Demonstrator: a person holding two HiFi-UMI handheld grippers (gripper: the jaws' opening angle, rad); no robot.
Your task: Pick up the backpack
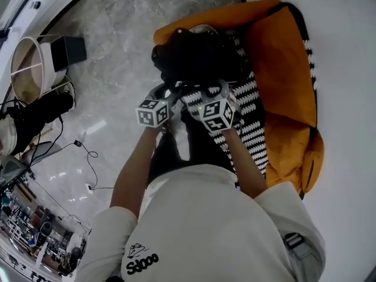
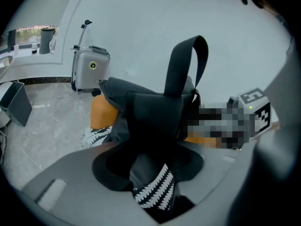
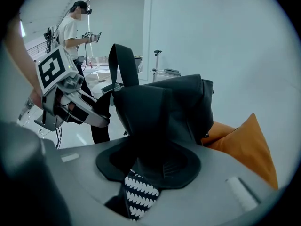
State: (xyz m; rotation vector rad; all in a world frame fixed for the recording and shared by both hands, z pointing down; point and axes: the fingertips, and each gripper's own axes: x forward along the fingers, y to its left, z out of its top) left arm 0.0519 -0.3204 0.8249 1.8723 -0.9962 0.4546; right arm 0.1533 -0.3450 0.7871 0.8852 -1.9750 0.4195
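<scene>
Where the backpack (image 1: 200,57) sits: black and slumped on the orange cushion (image 1: 282,57), at twelve o'clock from the person's two hands.
left gripper (image 1: 170,90): clenched on a fold of the backpack's dark fabric, at the backpack's seven o'clock edge in the head view.
right gripper (image 1: 214,90): clamped on the black fabric too, at the five o'clock edge, just beside the other gripper.
carry strap (image 2: 186,65): a black loop standing upright above the backpack's top.
orange cushion: spreads out from under the backpack toward three and five o'clock.
patterned cloth (image 1: 252,110): black and white, lying over the cushion, showing under both grippers' jaws.
floor (image 1: 117,81): grey marble, at nine o'clock of the backpack.
suitcase (image 2: 90,72): grey, upright, handle raised, at ten o'clock of the backpack in the left gripper view, well apart.
</scene>
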